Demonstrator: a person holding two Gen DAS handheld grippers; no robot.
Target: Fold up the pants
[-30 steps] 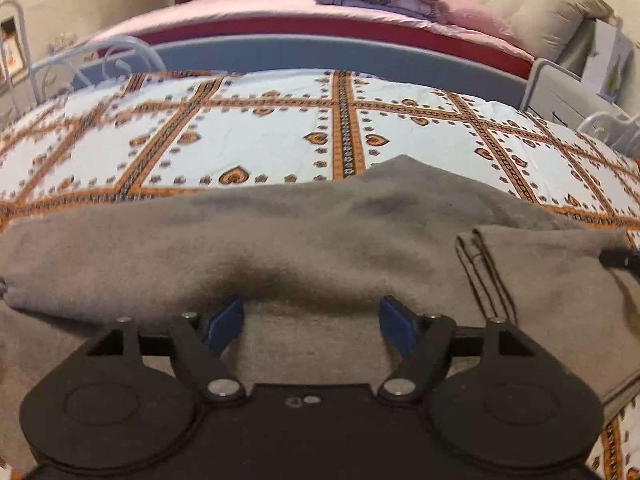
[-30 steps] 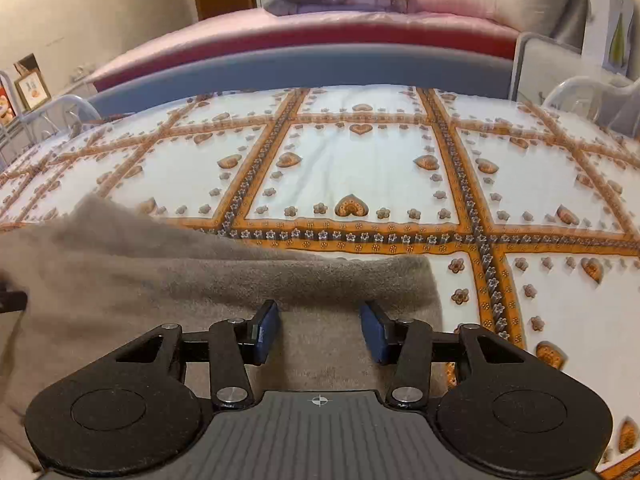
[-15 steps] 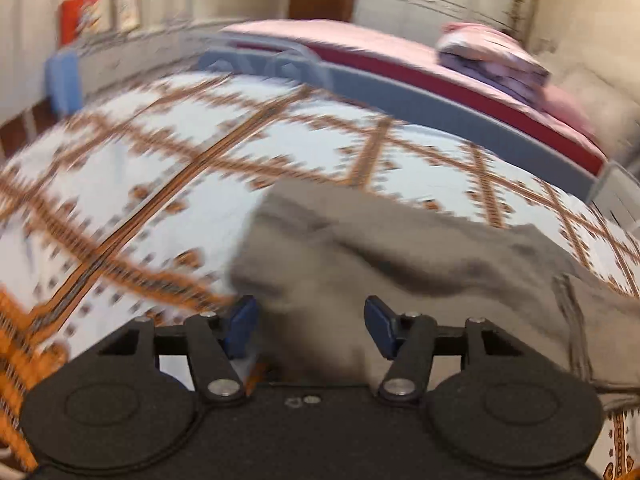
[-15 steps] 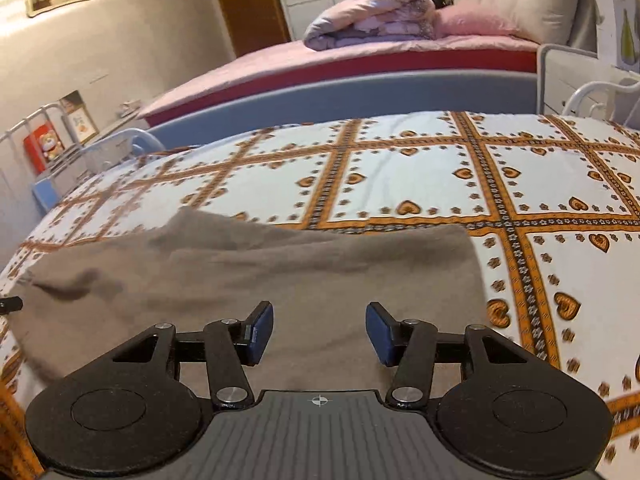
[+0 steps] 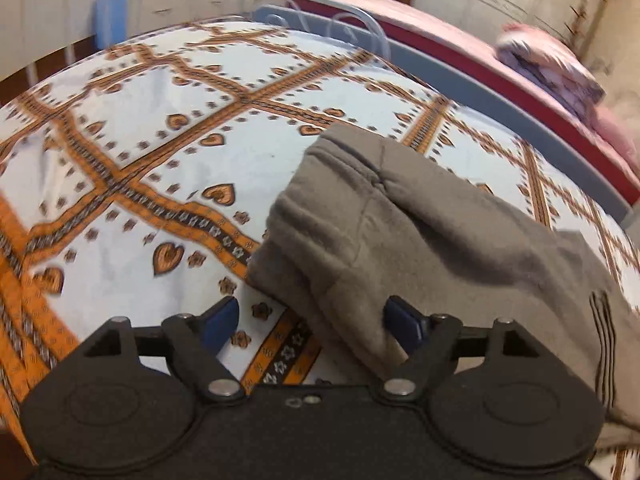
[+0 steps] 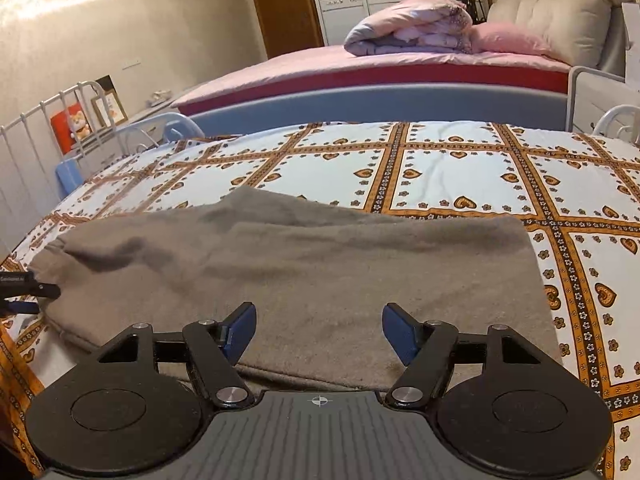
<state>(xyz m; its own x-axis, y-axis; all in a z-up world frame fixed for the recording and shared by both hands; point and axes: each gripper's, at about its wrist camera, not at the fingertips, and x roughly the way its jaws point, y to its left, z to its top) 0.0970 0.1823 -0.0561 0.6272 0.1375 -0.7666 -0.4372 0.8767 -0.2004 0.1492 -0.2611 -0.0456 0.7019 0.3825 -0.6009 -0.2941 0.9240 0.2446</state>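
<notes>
Grey-brown fleece pants [image 6: 304, 264], folded into a long band, lying flat on the bed's white quilt with orange lattice bands and heart motifs [image 6: 460, 168]. Waistband end seen bunched in the left wrist view [image 5: 352, 200]. Left gripper [image 5: 316, 320] low over that end, jaws spread and opening, right blue pad touching the cloth, nothing pinched. Right gripper [image 6: 318, 326] above the near edge, jaws spread and opening, fabric beneath, not gripped. Beyond, pink bed with rolled duvet [image 6: 412, 26].

A heart-patterned bedspread [image 6: 460, 168], a pink bed [image 6: 360, 68] beyond, folded quilt [image 6: 412, 26] on it.
</notes>
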